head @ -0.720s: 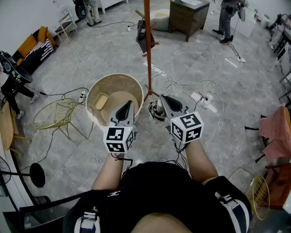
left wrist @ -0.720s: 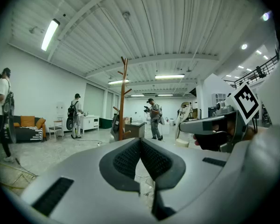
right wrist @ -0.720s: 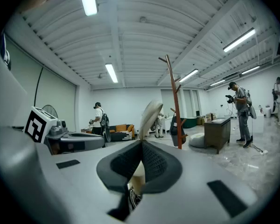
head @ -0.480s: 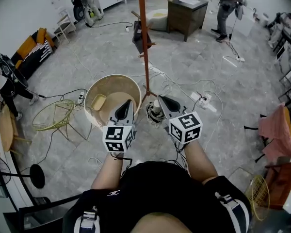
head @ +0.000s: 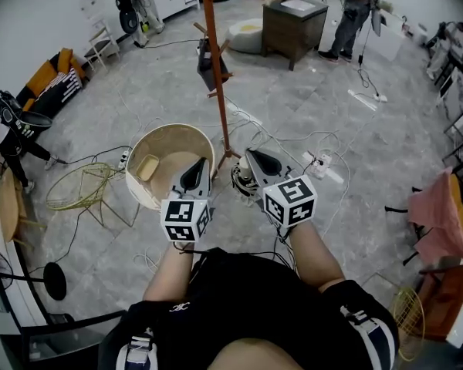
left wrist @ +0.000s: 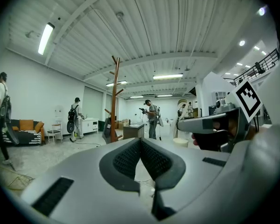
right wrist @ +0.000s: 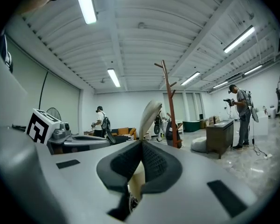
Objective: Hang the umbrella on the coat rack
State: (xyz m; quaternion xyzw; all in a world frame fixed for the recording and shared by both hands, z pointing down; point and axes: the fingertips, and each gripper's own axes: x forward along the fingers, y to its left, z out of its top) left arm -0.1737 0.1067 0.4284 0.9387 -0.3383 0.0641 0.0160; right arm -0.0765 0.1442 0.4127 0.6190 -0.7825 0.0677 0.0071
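The coat rack [head: 214,68] is a tall brown-orange pole with pegs, standing on the grey floor ahead of both grippers; it also shows in the left gripper view [left wrist: 114,101] and the right gripper view [right wrist: 169,104]. My right gripper [head: 251,159] is shut on the umbrella [head: 243,177], whose cream curved handle [right wrist: 149,118] sticks up between the pads [right wrist: 154,160]. The folded dark canopy hangs below the jaws near the rack's foot. My left gripper [head: 198,168] is held level beside it, shut with nothing in it [left wrist: 140,141].
A dark bag [head: 207,58] hangs on the rack. A round wooden tub [head: 143,149] stands left of the rack's foot, a yellow wire chair [head: 85,187] further left. Cables and a power strip [head: 320,163] lie on the floor. A dark cabinet [head: 293,25] and a person [head: 347,10] are behind.
The coat rack, tub and floor have slid left in the head view as the person turns. Both grippers keep their pose, the right one still gripping the umbrella.
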